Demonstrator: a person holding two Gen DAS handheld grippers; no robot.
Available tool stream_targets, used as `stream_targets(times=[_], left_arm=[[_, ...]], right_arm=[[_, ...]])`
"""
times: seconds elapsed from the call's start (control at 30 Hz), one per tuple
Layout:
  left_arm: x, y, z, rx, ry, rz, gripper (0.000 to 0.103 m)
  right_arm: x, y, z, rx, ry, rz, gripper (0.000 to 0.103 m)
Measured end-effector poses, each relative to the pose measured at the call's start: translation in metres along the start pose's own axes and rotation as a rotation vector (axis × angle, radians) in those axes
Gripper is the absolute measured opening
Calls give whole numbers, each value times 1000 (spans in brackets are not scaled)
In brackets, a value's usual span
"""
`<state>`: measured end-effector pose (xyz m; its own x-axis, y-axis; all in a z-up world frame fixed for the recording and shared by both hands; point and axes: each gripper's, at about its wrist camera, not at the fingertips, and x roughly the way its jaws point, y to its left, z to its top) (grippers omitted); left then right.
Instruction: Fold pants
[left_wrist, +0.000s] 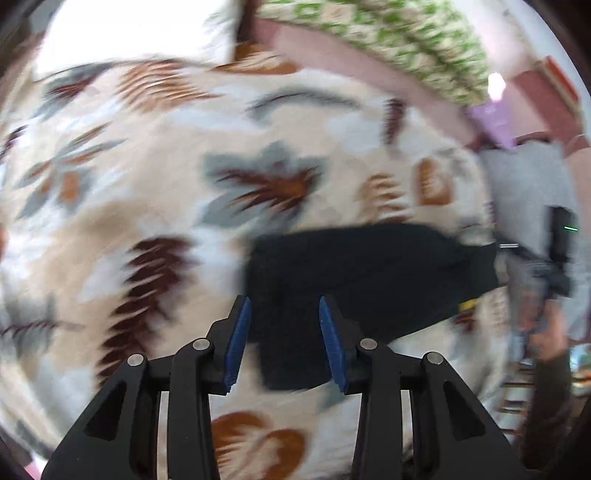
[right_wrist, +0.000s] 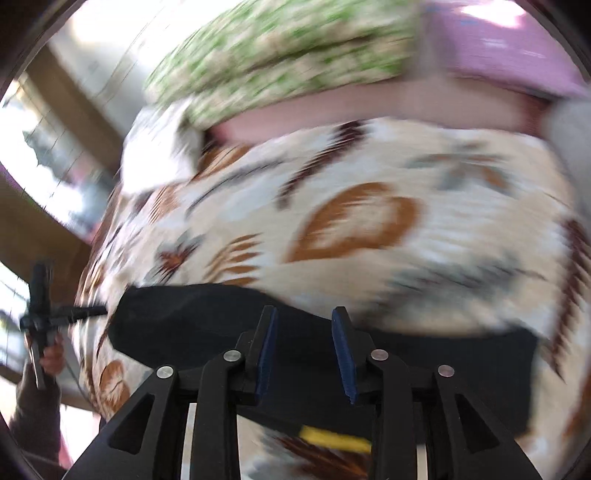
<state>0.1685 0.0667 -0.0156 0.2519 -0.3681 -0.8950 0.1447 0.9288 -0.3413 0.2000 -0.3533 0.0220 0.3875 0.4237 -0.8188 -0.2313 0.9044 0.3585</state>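
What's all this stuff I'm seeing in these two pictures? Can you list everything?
pants: one, black, lying flat on the bedspread, small yellow tag at one edge
bedspread: one, cream with brown and grey leaf print, covering the bed
green-patterned cover: one, green and cream, at the far side of the bed
left tool: one, black with blue pads, open, nothing gripped
right tool: one, black with blue pads, open, nothing gripped

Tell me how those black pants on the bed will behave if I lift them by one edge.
The pants will probably droop: they lie flat and limp on the patterned bedspread. They look thin, so likely light. Folded layers may slide apart, since nothing pins them; both hand-held grippers stand open above.
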Motion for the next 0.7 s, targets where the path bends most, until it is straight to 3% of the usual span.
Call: stream_targets(times=[0.1, 0.3, 0.43, 0.5, 0.6, 0.7], left_arm=[[22, -36, 25, 93, 70, -42, 36], [70, -102, 64, 380, 210, -13, 36], [90, -116, 79, 476, 249, 0, 36], [98, -117, 80, 521, 266, 12, 36], [111, -119, 80, 565, 296, 31, 36], [122, -123, 80, 604, 324, 31, 36]], right_arm=[[49, 32, 20, -91, 95, 31, 33], [109, 50, 34, -234, 251, 15, 35], [121, 40, 32, -265, 312, 44, 43], [121, 37, 31, -268, 331, 70, 51], [123, 34, 28, -280, 374, 116, 56], [132, 32, 24, -293, 415, 104, 58]])
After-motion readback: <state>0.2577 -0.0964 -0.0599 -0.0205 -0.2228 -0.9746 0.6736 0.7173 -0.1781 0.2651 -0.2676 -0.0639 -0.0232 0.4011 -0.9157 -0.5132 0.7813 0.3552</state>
